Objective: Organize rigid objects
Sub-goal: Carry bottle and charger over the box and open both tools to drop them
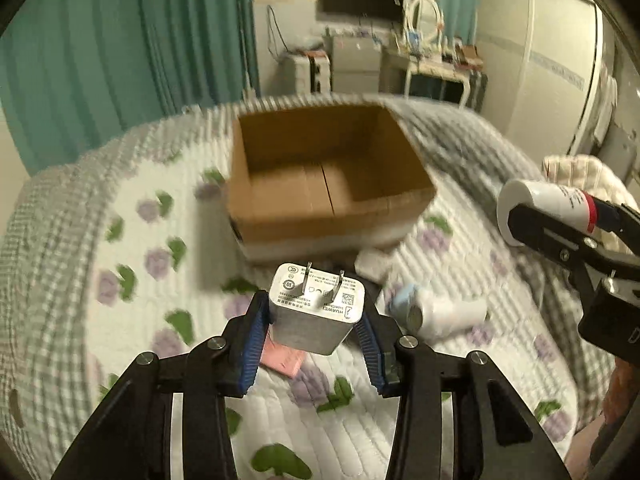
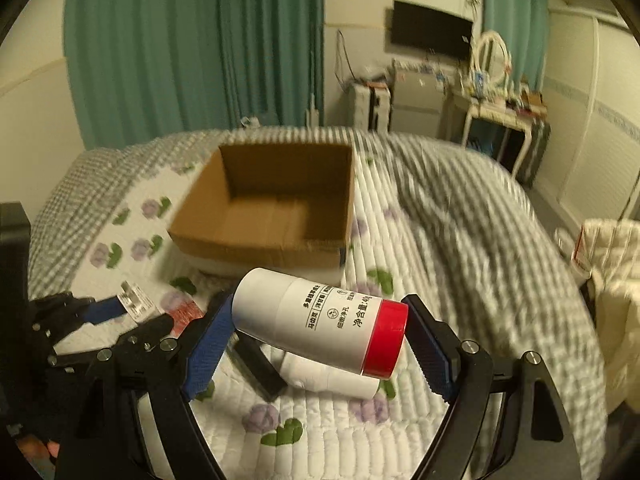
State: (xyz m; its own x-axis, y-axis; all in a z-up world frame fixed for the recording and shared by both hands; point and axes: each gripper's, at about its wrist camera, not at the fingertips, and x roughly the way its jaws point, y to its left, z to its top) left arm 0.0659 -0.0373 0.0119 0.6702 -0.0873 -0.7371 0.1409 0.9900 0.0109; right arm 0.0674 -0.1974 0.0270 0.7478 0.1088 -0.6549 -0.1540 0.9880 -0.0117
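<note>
My left gripper (image 1: 314,312) is shut on a white wall charger (image 1: 316,312), prongs pointing up, held above the bed. My right gripper (image 2: 320,328) is shut on a white jar with a red lid (image 2: 320,326), held on its side above the bed; the jar shows at the right of the left wrist view (image 1: 548,208). An open cardboard box (image 1: 328,176) stands on the quilt ahead of both grippers, its inside bare; it shows in the right wrist view (image 2: 268,208). The left gripper with the charger (image 2: 134,300) appears at the left there.
On the floral quilt (image 1: 120,240) lie a white bottle with a blue end (image 1: 436,312), a small white object (image 1: 372,262), a pink card (image 1: 282,360) and a black flat object (image 2: 258,368). Green curtains, a dresser and a wardrobe stand behind the bed.
</note>
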